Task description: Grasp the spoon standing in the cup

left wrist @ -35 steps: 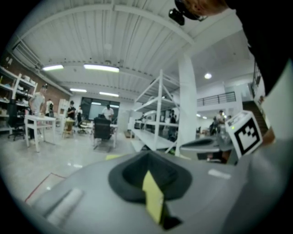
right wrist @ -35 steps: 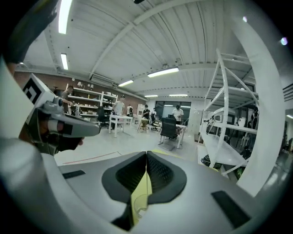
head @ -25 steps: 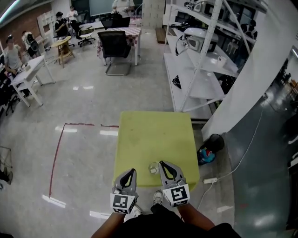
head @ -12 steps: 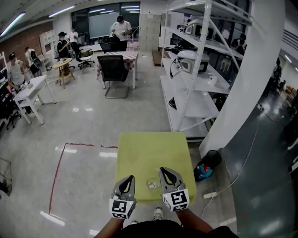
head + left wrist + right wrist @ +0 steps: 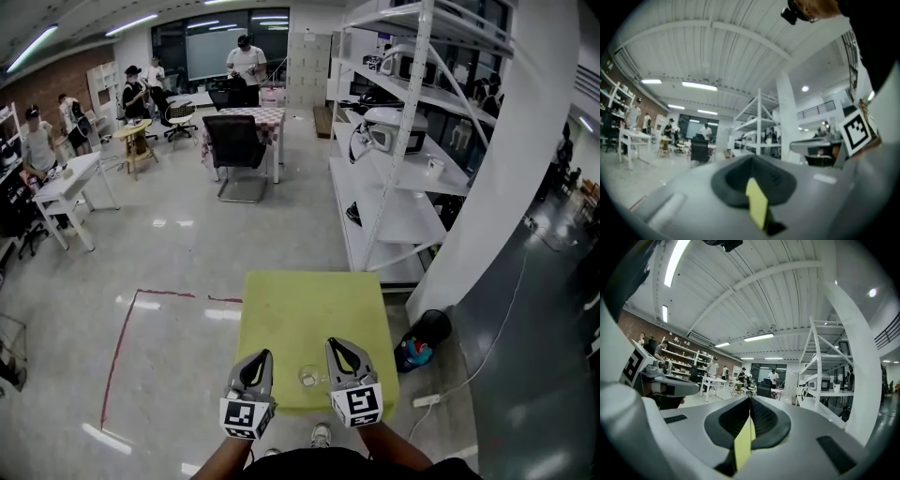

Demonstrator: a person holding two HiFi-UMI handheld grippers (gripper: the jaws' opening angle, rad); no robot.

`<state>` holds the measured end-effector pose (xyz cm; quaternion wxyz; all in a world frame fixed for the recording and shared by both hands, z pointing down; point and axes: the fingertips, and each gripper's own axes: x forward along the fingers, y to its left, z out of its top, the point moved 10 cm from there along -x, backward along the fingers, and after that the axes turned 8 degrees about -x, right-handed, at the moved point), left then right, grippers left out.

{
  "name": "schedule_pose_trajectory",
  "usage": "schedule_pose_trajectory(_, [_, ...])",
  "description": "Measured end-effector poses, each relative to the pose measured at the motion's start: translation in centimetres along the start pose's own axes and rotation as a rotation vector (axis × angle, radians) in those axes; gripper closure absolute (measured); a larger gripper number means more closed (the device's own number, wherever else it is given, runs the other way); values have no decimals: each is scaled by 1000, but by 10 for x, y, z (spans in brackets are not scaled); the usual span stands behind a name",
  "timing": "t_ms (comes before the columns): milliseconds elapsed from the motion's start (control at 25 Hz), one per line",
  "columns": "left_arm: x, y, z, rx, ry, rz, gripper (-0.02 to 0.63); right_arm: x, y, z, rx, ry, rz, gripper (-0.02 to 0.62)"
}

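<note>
Left tool (image 5: 260, 359) and right tool (image 5: 337, 347) are hovering closed, empty, flanking glass cup (image 5: 308, 377) at desk (image 5: 309, 305) near edge.

Cup (image 5: 309, 377): small, clear glass, standing upright; sits on the yellow-green table (image 5: 309, 300) at the 6 o'clock edge, the side nearest me; spoon too small for me to make out from the head view.
</note>
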<state>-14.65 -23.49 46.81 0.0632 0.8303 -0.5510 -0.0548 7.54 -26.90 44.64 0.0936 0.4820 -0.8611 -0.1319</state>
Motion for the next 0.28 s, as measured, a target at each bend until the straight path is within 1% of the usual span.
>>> schedule_pose_trajectory(120, [7,1,0,15,1,1,600,-2,-7,-3,-21,22,-15,583])
schedule_pose_trajectory(280, [5,15,3,43,9,31,600,0,-5,-8,-12,31,-22,583])
